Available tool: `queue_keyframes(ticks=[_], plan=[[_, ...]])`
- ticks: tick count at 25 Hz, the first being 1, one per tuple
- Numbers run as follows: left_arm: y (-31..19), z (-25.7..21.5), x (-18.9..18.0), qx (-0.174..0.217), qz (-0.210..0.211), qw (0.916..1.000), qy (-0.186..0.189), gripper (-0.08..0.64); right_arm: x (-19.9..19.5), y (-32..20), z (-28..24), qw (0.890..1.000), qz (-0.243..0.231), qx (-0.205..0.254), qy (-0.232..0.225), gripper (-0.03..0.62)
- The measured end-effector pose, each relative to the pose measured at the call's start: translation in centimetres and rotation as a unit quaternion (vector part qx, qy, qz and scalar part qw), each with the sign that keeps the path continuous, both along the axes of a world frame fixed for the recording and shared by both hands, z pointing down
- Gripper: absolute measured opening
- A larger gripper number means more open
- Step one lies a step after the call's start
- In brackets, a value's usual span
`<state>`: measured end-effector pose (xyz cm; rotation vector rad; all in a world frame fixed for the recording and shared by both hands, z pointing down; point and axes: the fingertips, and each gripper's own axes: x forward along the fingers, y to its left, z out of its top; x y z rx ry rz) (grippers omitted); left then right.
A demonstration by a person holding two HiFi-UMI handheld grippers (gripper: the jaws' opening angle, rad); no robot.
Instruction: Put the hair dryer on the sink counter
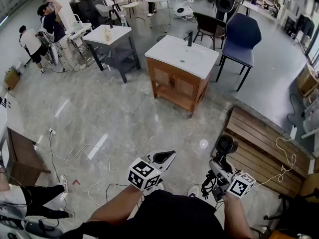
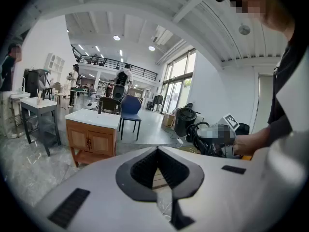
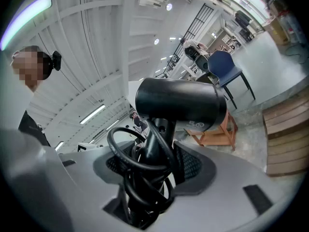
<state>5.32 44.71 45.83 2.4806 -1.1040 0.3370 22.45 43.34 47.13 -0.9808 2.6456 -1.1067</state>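
Observation:
The sink counter [image 1: 182,58], a white basin top with a black faucet [image 1: 190,38] on a wooden cabinet, stands across the floor ahead of me. It also shows in the left gripper view [image 2: 91,119]. My right gripper [image 1: 219,172] is low at the right, shut on the handle of a black hair dryer [image 1: 225,146]. In the right gripper view the dryer's barrel [image 3: 178,103] stands above the jaws [image 3: 154,161], and its cord is coiled round the handle. My left gripper [image 1: 167,157] is low in the middle, shut and holding nothing [image 2: 157,151].
A blue chair [image 1: 241,36] and a black chair [image 1: 209,26] stand behind the counter. A grey table [image 1: 109,39] is to its left. A slatted wooden platform [image 1: 259,143] lies at the right. Cables [image 1: 75,156] trail over the floor. People [image 1: 50,21] stand at the far left.

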Motion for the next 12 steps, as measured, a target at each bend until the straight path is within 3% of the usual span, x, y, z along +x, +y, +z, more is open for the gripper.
queue_keyframes(ticks=[12], plan=[[-0.46,-0.03,-0.37,0.001,0.006,1.0000,0.005,0.000,-0.76,-0.29,-0.24,1.000,0.008,0.001,-0.006,0.239]])
